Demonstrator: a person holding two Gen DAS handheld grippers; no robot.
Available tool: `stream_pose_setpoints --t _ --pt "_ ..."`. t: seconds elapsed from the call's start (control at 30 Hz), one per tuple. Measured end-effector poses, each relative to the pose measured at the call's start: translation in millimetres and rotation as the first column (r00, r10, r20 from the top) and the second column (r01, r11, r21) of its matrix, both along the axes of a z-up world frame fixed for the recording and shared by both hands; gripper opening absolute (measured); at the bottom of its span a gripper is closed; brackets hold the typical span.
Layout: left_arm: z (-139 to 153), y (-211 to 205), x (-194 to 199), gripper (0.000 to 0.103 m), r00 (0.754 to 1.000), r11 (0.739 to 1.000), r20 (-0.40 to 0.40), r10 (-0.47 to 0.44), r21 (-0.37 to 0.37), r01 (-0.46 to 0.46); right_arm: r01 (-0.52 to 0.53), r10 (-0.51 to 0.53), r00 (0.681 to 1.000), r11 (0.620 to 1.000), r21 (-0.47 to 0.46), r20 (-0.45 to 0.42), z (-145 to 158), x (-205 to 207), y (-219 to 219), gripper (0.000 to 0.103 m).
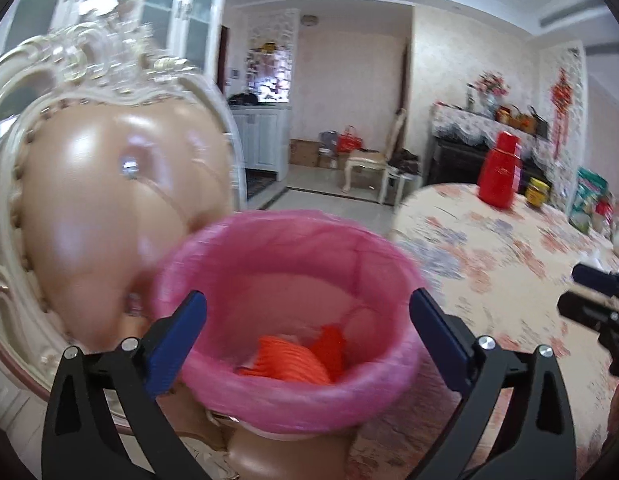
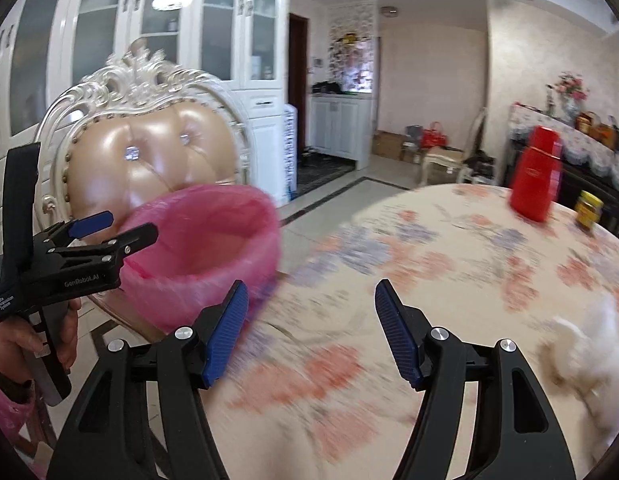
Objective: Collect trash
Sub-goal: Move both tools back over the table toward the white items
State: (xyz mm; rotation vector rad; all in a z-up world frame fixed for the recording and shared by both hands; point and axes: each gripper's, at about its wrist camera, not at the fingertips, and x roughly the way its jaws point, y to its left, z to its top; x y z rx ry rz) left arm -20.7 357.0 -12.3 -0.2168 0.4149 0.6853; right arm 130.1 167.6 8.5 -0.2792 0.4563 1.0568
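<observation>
The left gripper (image 1: 307, 332) stands wide with nothing pinched, and just beyond its fingertips sits the pink-lined bin (image 1: 287, 312) holding orange trash (image 1: 293, 360). The right gripper (image 2: 311, 332) is parted and empty over the floral tablecloth (image 2: 449, 248), white crumpled tissue (image 2: 589, 344) off its right finger. Farther on, a red flask (image 2: 536, 174) stands.
</observation>
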Motion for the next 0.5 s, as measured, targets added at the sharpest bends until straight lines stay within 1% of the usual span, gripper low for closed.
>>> stream_pose_setpoints --t 0.07,0.13,0.27,0.3,0.4,0.5 --pt "-0.5 -14.6 12.6 0.098 0.999 0.999 -0.010 -0.041 0.002 0.041 0.043 -0.043 0.999 0.999 0.008 0.003 0.8 5.9 -21.3 0.067" --pt "1.9 -33.2 27.3 0.098 0.995 0.996 -0.014 -0.094 0.002 0.094 0.092 -0.092 0.996 0.996 0.014 0.004 0.9 13.0 -45.6 0.068" --pt "5.6 -74.3 57.1 0.098 0.980 0.980 -0.022 -0.197 -0.003 0.197 0.196 -0.196 0.981 0.980 0.020 -0.001 -1.5 27.4 -97.2 0.068" --pt "7.0 -89.6 67.9 0.098 0.971 0.972 -0.026 -0.236 -0.005 0.236 0.222 -0.222 0.975 0.975 0.021 -0.004 -2.4 30.9 -109.9 0.068" --pt "7.8 -121.4 90.3 0.098 0.951 0.952 -0.036 -0.307 -0.006 0.307 0.308 -0.308 0.951 0.951 0.026 -0.012 -4.1 43.6 -154.0 0.068" --pt "7.8 -156.1 113.9 0.098 0.923 0.924 -0.046 -0.382 -0.016 0.382 0.377 -0.377 0.926 0.926 0.025 -0.010 -5.7 52.6 -190.4 0.068"
